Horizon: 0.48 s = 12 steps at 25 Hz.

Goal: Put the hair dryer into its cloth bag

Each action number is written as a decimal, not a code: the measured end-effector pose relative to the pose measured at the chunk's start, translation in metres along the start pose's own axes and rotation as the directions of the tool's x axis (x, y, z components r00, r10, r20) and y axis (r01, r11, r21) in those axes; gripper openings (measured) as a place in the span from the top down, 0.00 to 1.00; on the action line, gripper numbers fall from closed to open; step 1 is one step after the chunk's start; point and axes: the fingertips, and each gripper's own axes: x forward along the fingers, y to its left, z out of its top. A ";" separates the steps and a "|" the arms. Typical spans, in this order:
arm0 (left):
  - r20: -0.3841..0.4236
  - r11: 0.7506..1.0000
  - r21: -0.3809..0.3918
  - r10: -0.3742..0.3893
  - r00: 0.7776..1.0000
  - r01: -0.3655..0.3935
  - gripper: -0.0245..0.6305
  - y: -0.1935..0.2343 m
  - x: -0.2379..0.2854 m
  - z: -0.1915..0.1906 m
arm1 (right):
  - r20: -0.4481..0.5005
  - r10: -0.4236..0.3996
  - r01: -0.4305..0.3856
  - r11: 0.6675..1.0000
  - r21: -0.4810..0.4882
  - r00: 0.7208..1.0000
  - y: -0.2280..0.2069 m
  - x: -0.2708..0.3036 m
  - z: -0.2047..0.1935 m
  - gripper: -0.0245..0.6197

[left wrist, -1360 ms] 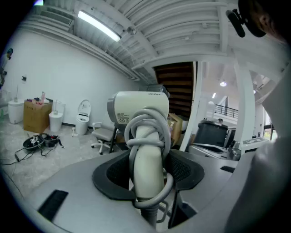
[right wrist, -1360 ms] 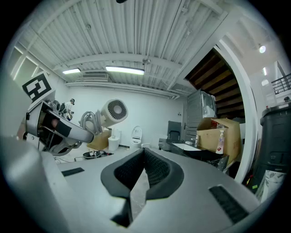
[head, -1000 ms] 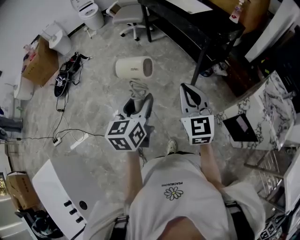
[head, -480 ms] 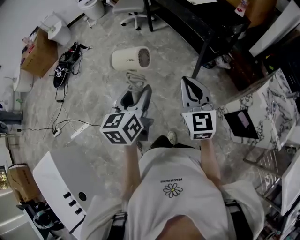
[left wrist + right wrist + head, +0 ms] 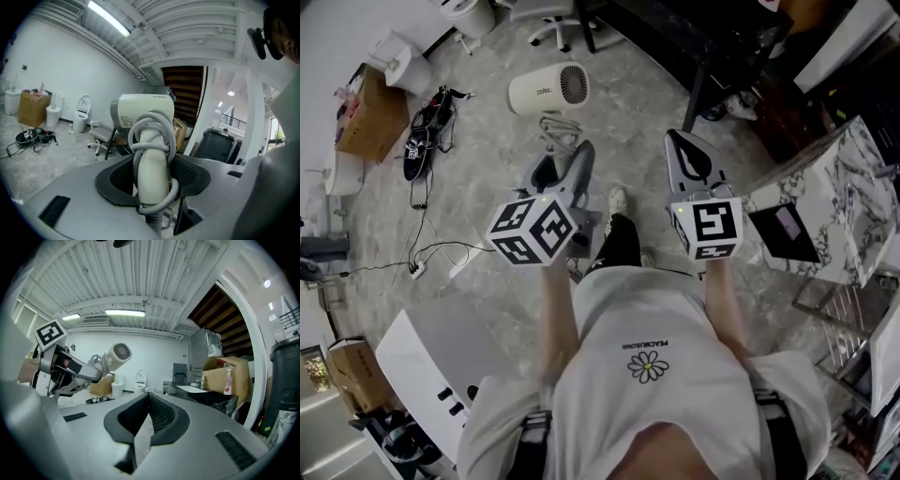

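Note:
A cream hair dryer (image 5: 546, 91) hangs in the air above the floor, its grey cord wound around the handle. My left gripper (image 5: 562, 167) is shut on that handle. In the left gripper view the handle (image 5: 152, 173) stands upright between the dark pads, with the barrel (image 5: 143, 110) above them. My right gripper (image 5: 684, 161) is held level beside it, shut with nothing between its pads (image 5: 161, 416). The right gripper view also shows the left gripper (image 5: 65, 369) and the dryer (image 5: 115, 355) off to its left. No cloth bag is in view.
A black desk (image 5: 694, 47) and an office chair (image 5: 548, 9) stand ahead. A cardboard box (image 5: 364, 112), shoes (image 5: 422, 141) and a cabled power strip (image 5: 417, 272) lie at the left. A white appliance (image 5: 422, 361) is at lower left, a marble-topped table (image 5: 848, 202) at right.
The person has stepped forward, one foot now showing between the grippers. Both grippers and the held dryer have moved ahead across the floor; neither grip has changed.

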 end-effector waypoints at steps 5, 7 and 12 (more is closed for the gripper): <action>-0.003 1.000 0.018 -0.025 1.000 0.025 0.62 0.002 0.034 0.011 | 0.003 -0.040 0.040 0.999 0.011 0.999 -0.028 0.019 -0.003 0.94; 0.004 0.999 0.025 -0.027 1.000 0.027 0.62 0.005 0.049 0.018 | 0.007 -0.046 0.046 0.999 0.008 0.999 -0.035 0.032 -0.002 0.94; 0.015 0.999 0.019 -0.044 0.999 0.044 0.62 0.023 0.094 0.041 | 0.003 -0.049 0.049 0.999 -0.005 0.999 -0.051 0.076 -0.003 0.94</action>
